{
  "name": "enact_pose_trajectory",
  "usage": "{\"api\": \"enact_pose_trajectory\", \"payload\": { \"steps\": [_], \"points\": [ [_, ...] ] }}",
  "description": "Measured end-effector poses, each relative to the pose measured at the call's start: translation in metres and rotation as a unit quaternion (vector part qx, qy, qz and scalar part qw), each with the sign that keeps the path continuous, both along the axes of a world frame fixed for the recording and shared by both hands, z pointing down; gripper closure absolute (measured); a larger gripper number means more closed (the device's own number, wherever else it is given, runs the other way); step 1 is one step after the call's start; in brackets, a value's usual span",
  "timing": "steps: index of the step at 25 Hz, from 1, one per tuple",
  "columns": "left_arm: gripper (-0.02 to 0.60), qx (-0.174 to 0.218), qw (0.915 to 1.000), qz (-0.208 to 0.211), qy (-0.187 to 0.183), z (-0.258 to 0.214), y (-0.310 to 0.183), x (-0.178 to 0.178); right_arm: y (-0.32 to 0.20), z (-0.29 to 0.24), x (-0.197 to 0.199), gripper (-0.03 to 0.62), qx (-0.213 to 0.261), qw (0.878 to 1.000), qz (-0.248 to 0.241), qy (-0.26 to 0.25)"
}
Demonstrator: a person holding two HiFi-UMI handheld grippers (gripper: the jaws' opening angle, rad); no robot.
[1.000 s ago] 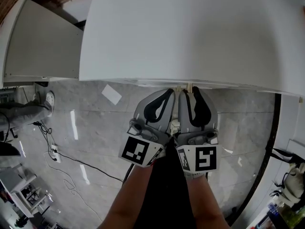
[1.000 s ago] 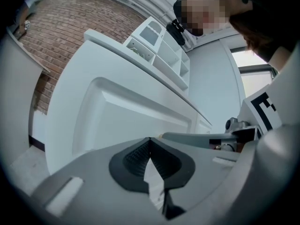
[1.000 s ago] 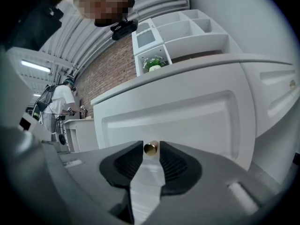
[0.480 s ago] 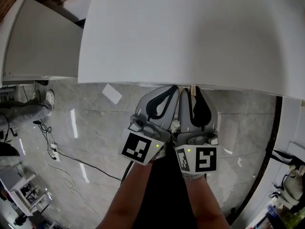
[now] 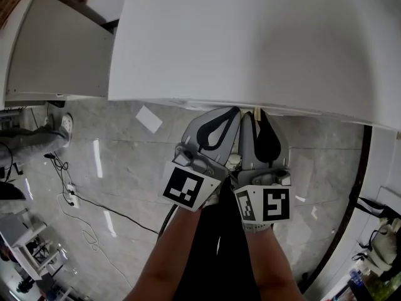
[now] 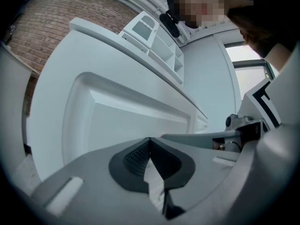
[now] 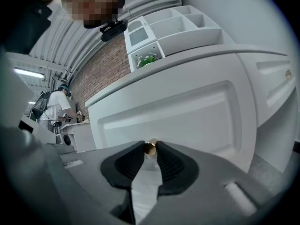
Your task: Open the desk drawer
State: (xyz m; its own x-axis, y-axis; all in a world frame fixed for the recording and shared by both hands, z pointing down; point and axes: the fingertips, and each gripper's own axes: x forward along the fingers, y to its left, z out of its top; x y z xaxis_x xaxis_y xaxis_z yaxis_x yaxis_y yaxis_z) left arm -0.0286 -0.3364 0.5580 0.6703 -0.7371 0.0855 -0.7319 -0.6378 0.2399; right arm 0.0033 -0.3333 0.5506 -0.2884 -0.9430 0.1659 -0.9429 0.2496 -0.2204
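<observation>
My right claw (image 7: 150, 149) is closing on the small brass knob (image 7: 150, 146) of the desk drawer (image 7: 187, 111). The knob sits right between the two tips, and I see no gap on either side of it. The dark ribbed pads (image 7: 126, 165) behind the tips hold nothing else.

My left claw (image 6: 150, 140) is clenched. Its tips meet in a point with nothing caught between them, and it hangs just in front of the same white panelled front (image 6: 126, 118) without touching it.

From above, both claws lie side by side and almost touching, their noses tucked under the near edge of the white worktop (image 5: 250, 36). The drawer is shut, its recessed front flush beneath that edge.

Below them lies a grey marbled floor (image 5: 125, 168) with a white sheet of paper (image 5: 148, 119) and a dark cable (image 5: 94, 207) trailing across it. On top of the worktop stands a white compartment shelf (image 7: 178, 25), something green (image 7: 148, 60) in one cell. A brick wall (image 7: 101, 71) rises behind it, and a person (image 7: 54, 104) stands far off at another bench.
</observation>
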Motion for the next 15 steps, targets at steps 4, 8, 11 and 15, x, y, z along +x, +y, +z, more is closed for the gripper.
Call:
{"api": "enact_pose_trajectory", "payload": {
  "steps": [4, 8, 11, 15],
  "points": [
    [0.578, 0.000, 1.0000, 0.000, 0.003, -0.002, 0.000, 0.000, 0.001, -0.001, -0.001, 0.517, -0.009, 1.000, -0.002, -0.008],
    [0.578, 0.000, 1.0000, -0.001, 0.009, -0.004, 0.003, -0.001, 0.004, -0.002, -0.003, 0.517, -0.006, 1.000, -0.016, -0.007],
    [0.578, -0.001, 1.0000, 0.005, 0.008, -0.002, 0.007, 0.001, 0.009, -0.002, -0.002, 0.517, -0.002, 1.000, -0.025, -0.001],
    [0.580, 0.002, 0.9999, 0.009, 0.004, -0.001, 0.012, 0.002, 0.014, -0.001, -0.002, 0.517, -0.002, 1.000, -0.031, -0.001]
  ]
}}
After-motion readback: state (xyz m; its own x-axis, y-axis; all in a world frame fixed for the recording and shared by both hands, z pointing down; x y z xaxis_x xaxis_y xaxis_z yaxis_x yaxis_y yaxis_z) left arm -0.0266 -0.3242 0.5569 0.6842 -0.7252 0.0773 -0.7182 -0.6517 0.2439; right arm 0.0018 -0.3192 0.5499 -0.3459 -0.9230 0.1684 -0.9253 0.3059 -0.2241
